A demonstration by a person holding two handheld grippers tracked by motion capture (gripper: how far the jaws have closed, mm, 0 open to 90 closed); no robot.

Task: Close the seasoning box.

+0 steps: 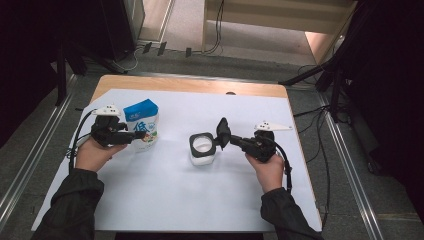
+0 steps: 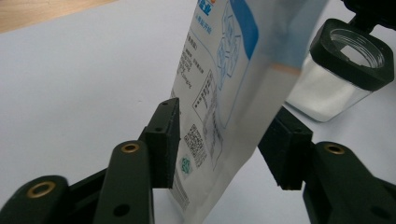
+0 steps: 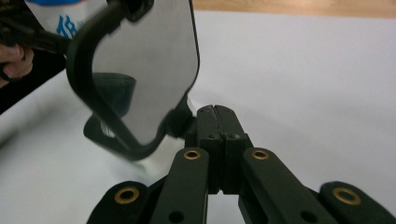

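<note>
A white and blue bag [image 1: 142, 125] stands upright at the left of the white sheet. My left gripper [image 1: 131, 135] reaches in from its left, open, with the bag [image 2: 224, 88] between the jaws; one pad [image 2: 166, 135] lies close against its printed face and the other pad [image 2: 286, 149] sits at its far edge. A clear square jar [image 1: 202, 150] with a black rim and white powder stands mid-table. Its hinged lid [image 1: 222, 131] is tipped up. My right gripper [image 1: 231, 140] is shut, and its joined tips [image 3: 215, 114] touch the lid's black frame [image 3: 93, 107].
The white sheet [image 1: 200, 195] covers most of a wooden table [image 1: 190, 85]. The jar [image 2: 343, 70] stands a short way behind the bag. Cables and dark stands [image 1: 335, 85] lie on the floor around the table. The person's sleeves [image 1: 70, 210] come in at the near edge.
</note>
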